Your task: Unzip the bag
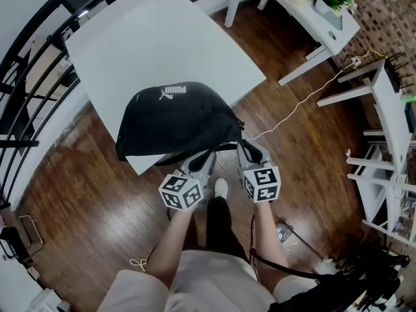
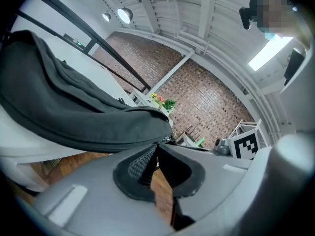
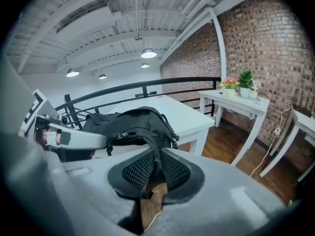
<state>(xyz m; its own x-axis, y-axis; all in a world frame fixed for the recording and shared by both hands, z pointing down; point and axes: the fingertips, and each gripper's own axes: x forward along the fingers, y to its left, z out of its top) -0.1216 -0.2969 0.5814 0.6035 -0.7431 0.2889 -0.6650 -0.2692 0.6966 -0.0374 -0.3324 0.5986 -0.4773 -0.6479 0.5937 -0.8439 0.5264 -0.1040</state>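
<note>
right tool (image 3: 156, 159) on bag strap (image 3: 153, 140)

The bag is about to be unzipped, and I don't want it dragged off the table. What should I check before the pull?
1. The bag rests on the table: ok, though its near side overhangs the edge.
2. The right gripper anchors the bag: ok, jaws shut on a strap.
3. The left gripper has its jaws together: ok.
4. The zipper tab is caught in the left jaws: cannot tell; only a metal bit shows at their tip.
5. The two grippers are apart from each other: ok, side by side in the head view.
</note>
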